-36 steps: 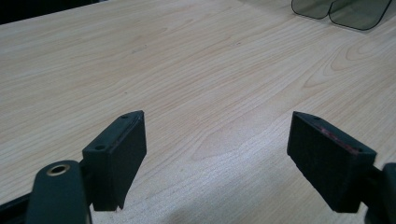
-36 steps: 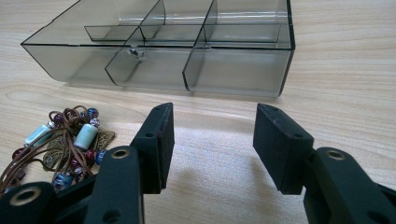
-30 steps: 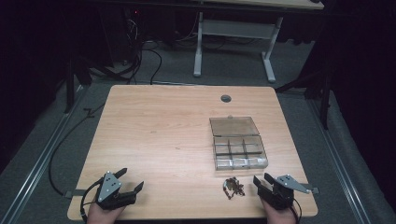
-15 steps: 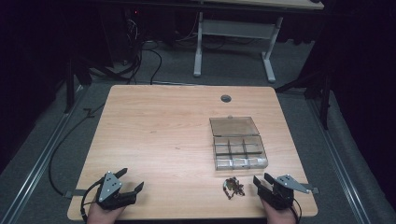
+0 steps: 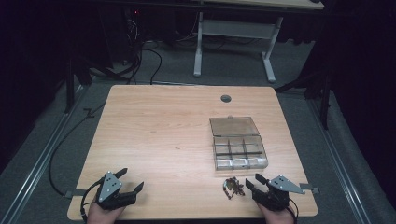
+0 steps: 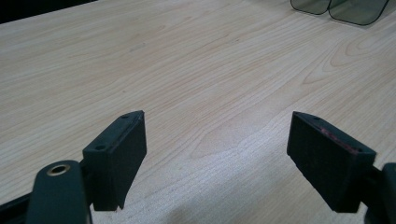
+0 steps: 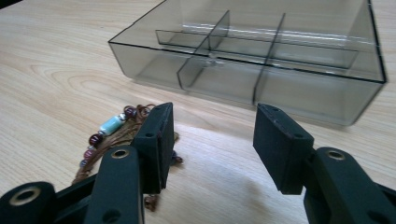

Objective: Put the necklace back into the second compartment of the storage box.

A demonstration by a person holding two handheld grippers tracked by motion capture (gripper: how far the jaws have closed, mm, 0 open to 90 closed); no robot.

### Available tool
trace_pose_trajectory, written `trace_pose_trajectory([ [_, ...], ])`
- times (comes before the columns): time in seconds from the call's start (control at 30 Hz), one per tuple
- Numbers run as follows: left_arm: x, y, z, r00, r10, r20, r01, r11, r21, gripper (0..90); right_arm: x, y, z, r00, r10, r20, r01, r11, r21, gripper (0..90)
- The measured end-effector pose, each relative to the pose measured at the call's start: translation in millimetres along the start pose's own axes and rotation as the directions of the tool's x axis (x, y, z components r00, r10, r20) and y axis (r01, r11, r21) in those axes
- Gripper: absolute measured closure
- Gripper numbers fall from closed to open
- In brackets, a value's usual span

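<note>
The left gripper rests at the table's near left corner, jaws wide apart and empty, kept clear of the work. The beaded bracelet lies along the near edge toward the right corner, between the compartment box and the right gripper. That gripper sits just beside the bracelet, jaws partly apart with nothing between them, judged ready to pick it up. The box lid lies folded back, leaving compartments accessible.
</note>
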State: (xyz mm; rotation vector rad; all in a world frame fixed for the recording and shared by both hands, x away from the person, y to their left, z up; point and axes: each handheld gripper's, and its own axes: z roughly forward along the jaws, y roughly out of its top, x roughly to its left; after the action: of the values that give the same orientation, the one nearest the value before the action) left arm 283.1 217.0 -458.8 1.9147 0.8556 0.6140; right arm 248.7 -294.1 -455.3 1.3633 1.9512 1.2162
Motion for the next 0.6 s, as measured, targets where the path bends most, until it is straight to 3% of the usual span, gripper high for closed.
trace_pose_trajectory([
  [0.27,0.6,-0.9,-1.4,1.0000,-0.006,-0.008,0.006,1.0000,0.003,20.8,11.6,6.2,0.3,0.9994,-0.003,-0.035,0.004,1.000,0.022,49.8],
  [0.47,1.1,-1.8,-2.8,0.9999,-0.010,-0.005,0.010,0.9999,-0.004,20.9,14.2,17.8,-0.5,0.9997,-0.008,-0.025,0.011,0.988,0.152,49.1],
  [0.5,1.2,-1.7,-2.8,0.9999,-0.011,-0.004,0.011,0.9999,-0.004,20.8,13.5,22.2,-2.4,0.9996,0.002,-0.028,0.003,0.982,0.191,47.6],
  [0.6,0.8,-1.7,-2.8,1.0000,-0.008,-0.005,0.008,1.0000,-0.003,20.9,13.0,25.3,-3.0,0.9997,0.010,-0.022,-0.004,0.973,0.230,47.2],
])
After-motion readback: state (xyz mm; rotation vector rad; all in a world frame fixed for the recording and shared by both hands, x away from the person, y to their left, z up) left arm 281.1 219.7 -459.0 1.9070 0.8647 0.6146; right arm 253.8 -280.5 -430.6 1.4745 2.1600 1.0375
